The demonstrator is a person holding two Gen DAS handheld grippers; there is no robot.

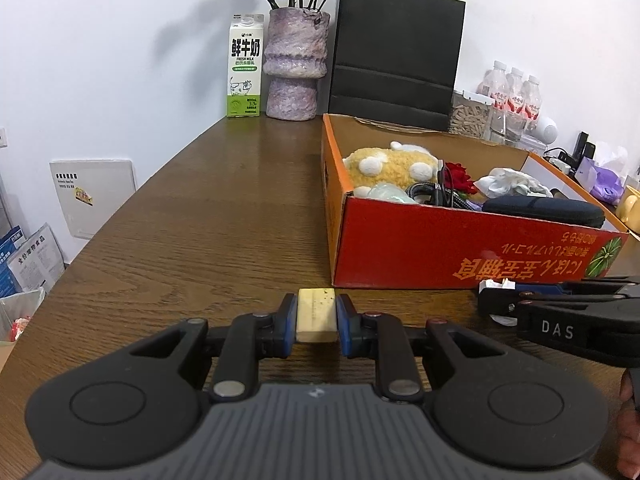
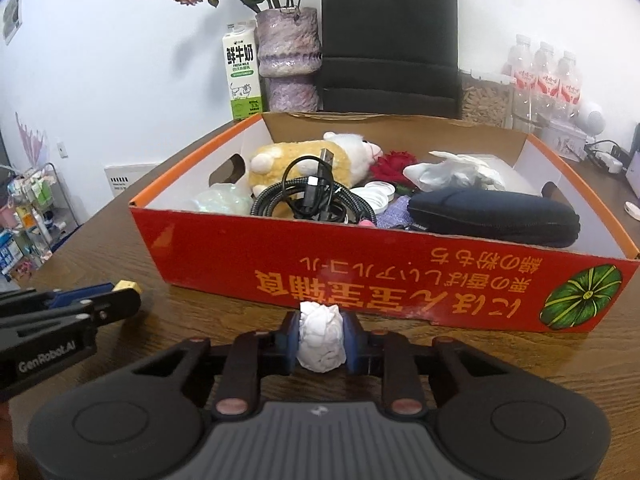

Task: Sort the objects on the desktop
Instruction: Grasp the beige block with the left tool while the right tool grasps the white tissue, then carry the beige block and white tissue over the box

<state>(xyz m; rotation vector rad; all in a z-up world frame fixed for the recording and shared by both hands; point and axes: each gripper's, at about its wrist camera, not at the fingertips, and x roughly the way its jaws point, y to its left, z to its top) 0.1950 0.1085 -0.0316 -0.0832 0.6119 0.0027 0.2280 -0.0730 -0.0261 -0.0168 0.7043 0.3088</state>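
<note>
My left gripper (image 1: 317,316) is shut on a pale yellow block (image 1: 316,314), just above the wooden table in front of the near left corner of the red cardboard box (image 1: 460,248). My right gripper (image 2: 321,338) is shut on a crumpled white tissue wad (image 2: 322,336), close to the box's near red wall (image 2: 360,272). The box holds a yellow plush toy (image 2: 296,160), a coiled black cable (image 2: 312,196), a dark pouch (image 2: 492,216), a red flower (image 2: 394,164) and white tissue (image 2: 460,170). Each gripper shows at the edge of the other's view: the right gripper (image 1: 490,300), the left gripper (image 2: 130,292).
A milk carton (image 1: 245,66), a purple vase with dried roses (image 1: 296,64) and a black paper bag (image 1: 396,56) stand at the back of the table (image 1: 200,220). Water bottles (image 2: 544,76) and a jar (image 2: 486,98) stand at the back right.
</note>
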